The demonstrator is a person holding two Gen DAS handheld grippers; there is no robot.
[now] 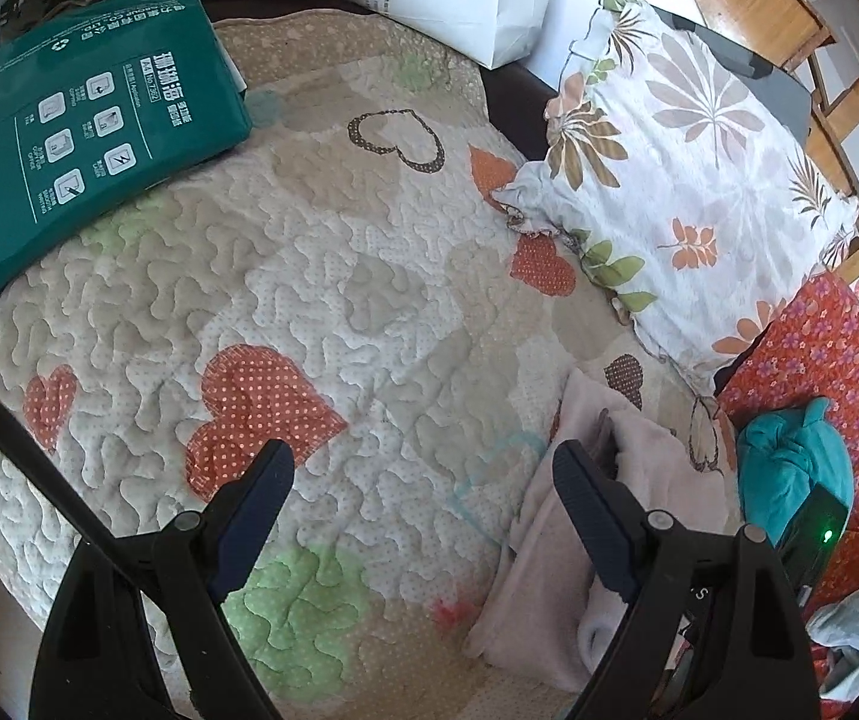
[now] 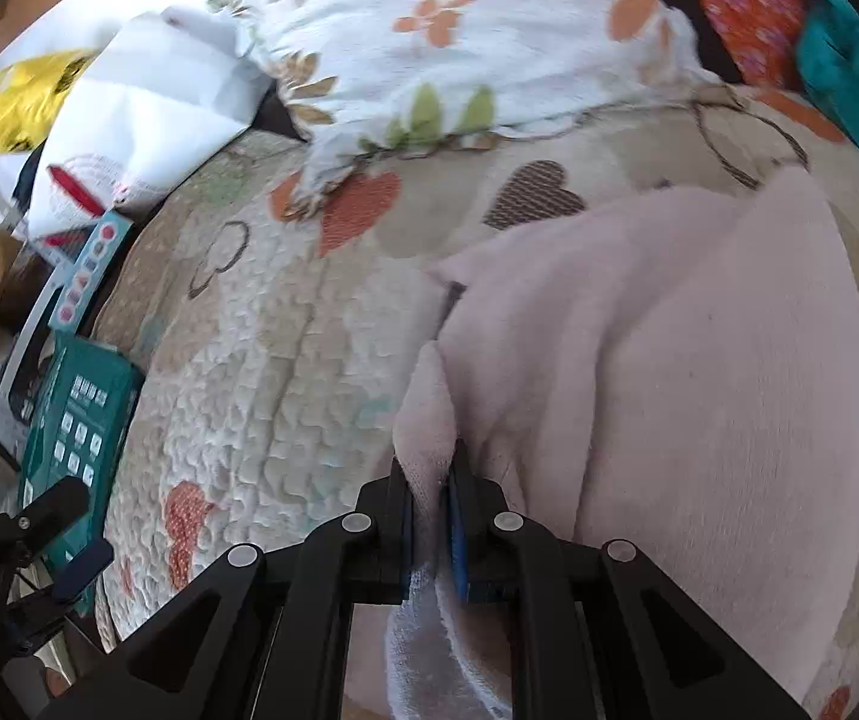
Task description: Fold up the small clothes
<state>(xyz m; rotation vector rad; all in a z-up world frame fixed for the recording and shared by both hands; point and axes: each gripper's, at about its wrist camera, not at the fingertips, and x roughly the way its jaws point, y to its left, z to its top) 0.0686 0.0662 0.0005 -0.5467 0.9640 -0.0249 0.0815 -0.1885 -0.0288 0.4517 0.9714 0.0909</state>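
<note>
While the quilt (image 1: 333,276) carries everything, the pink garment (image 2: 657,360) lies on it toward the floral pillow (image 1: 687,168). Right gripper (image 2: 434,480) is clamped on its near-left edge; left gripper (image 1: 423,468), fingers apart, hovers just left of the garment.

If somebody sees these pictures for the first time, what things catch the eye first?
The right gripper is shut on a fold of the pale pink garment, which lies on the heart-patterned quilt. The left gripper hangs open above the quilt, with a green package at the far left.
</note>
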